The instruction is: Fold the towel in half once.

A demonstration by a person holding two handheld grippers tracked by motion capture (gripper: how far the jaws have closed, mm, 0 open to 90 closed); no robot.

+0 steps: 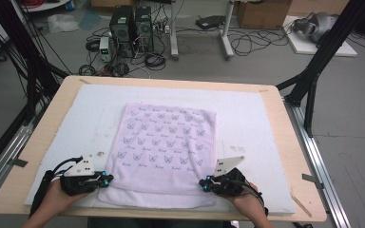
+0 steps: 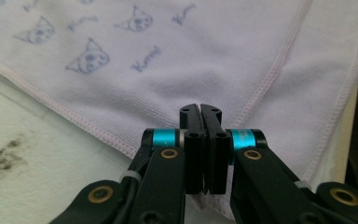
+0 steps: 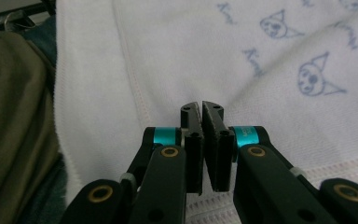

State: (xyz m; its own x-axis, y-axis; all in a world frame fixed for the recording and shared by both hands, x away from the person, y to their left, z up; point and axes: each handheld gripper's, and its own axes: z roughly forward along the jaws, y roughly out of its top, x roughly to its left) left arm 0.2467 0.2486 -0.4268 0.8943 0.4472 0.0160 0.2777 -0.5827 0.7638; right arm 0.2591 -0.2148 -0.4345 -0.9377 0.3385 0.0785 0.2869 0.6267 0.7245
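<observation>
Nearest us, the left tongs [image 2: 200,112] and right tongs [image 3: 201,108] are pressed together, each pinching a near corner of the towel [image 1: 164,152], which lies flat on the surface [image 1: 285,142]. Next, we judge, both corners lift together and fold away.

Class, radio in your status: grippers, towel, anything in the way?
Left gripper and right gripper shut at the near corners of the towel. Whether the jaws pinch cloth, cannot tell. Towel flat on white pad. Nothing on top of it.
</observation>
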